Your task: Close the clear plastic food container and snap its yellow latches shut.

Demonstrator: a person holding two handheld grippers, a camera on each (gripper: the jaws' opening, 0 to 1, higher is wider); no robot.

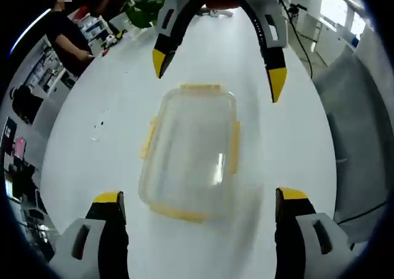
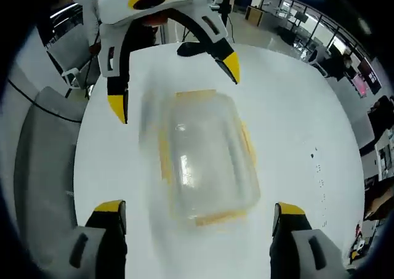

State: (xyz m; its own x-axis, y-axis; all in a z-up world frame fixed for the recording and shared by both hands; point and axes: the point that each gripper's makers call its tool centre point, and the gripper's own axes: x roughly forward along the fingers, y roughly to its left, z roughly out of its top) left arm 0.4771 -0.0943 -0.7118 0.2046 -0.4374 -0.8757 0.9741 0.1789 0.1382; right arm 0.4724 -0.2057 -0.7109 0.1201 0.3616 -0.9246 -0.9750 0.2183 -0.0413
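White table [image 1: 92, 100], clear lidded container [image 1: 192, 153], contents unclear, both grippers apart.

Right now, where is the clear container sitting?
The clear container rests on the white table, central in both gripper views, between the open left gripper and the open right gripper, which face each other across it.
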